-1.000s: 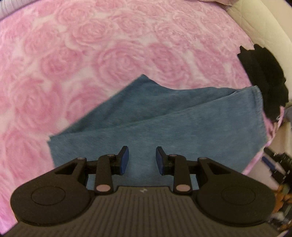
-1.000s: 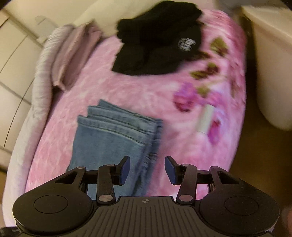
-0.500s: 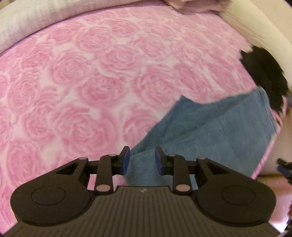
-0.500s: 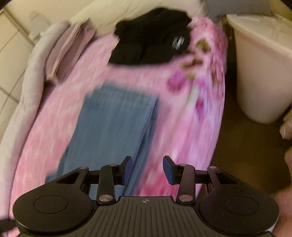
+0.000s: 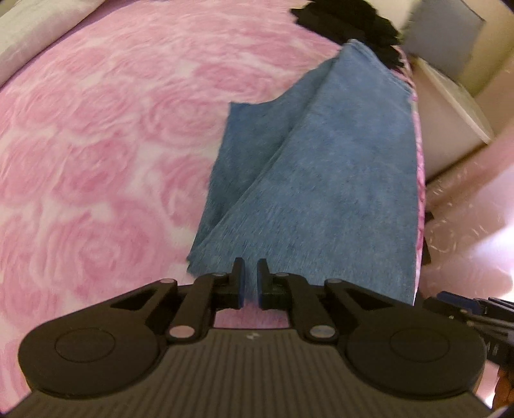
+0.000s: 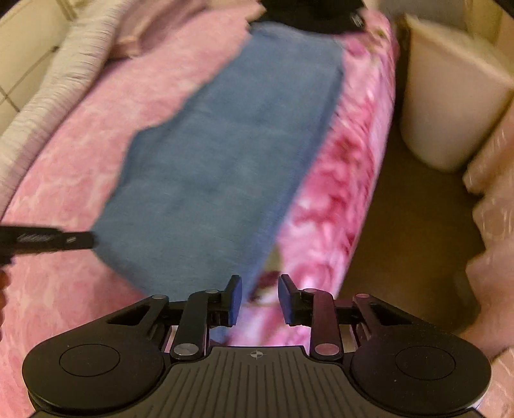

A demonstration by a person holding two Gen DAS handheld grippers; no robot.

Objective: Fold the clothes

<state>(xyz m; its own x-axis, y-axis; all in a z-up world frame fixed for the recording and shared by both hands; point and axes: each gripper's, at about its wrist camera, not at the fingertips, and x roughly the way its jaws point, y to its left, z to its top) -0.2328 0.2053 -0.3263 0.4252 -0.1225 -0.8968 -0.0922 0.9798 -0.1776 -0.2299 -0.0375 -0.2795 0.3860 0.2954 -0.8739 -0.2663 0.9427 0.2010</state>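
1. Pink fleece printed with big roses is filling the left half of the left wrist view: a blanket (image 5: 96, 154) spread over a bed, with a pale grey pillow edge (image 5: 29, 29) showing in the upper left corner.
2. Blue denim, the folded jeans (image 5: 321, 180), is lying on that blanket and running from the lower centre of the frame up toward the upper right, one layer sitting slightly off the other along a diagonal edge.
3. The left gripper (image 5: 250, 283) is sitting at the lower centre, pointing steeply down, its blue-padded jaws drawn almost together on the near end of the jeans; the cloth is passing into the thin slit between the pads, so it is pinching the denim edge.
4. A black garment (image 5: 353, 22) is lying at the top of the frame, just beyond the far end of the jeans.
5. A white bin (image 5: 449, 106) is standing off the bed at the upper right.
6. In the right wrist view, blurred by motion, the tip of the other gripper is poking in from the left edge, touching the near left corner of the jeans (image 6: 225, 154).
7. The jeans are stretching up the middle of this frame, close to the blanket's (image 6: 64, 160) right-hand edge.
8. The right gripper (image 6: 259, 297) is hovering at the lower centre over the near right corner of the denim, its jaws at a middling gap and closing; the pads are not pressing on the cloth.
9. Brown floor (image 6: 401, 225) and the white bin (image 6: 449, 96) are filling the right side.
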